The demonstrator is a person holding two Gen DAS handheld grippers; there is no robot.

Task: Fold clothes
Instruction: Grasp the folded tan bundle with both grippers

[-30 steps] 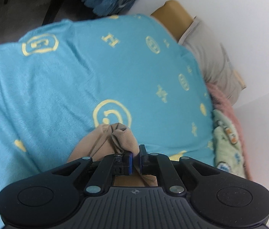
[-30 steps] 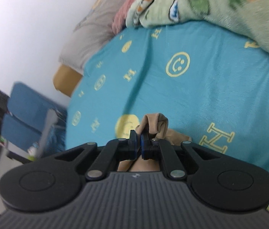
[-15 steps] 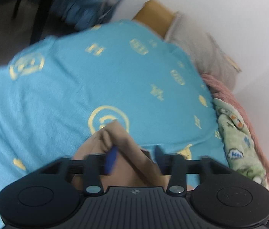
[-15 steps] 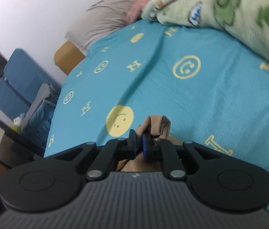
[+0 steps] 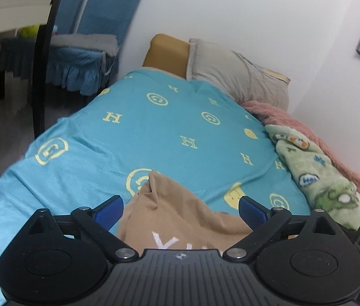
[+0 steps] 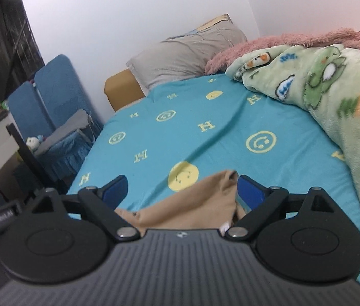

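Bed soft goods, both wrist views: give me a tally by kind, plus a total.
Tan garment with white lettering: 1
Turquoise bedsheet with yellow smileys: 1
Grey pillow: 1
Blankets: 2 (green cartoon fleece blanket, pink fluffy blanket)
Total: 5

Tan garment (image 5: 180,219) lies rumpled, white lettering up.

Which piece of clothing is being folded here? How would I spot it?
Start at the bed with the turquoise sheet printed with yellow smileys. Near its front edge lies the tan garment, just ahead of the open left hand-held gripper. It is the only plain brown cloth, with white lettering.
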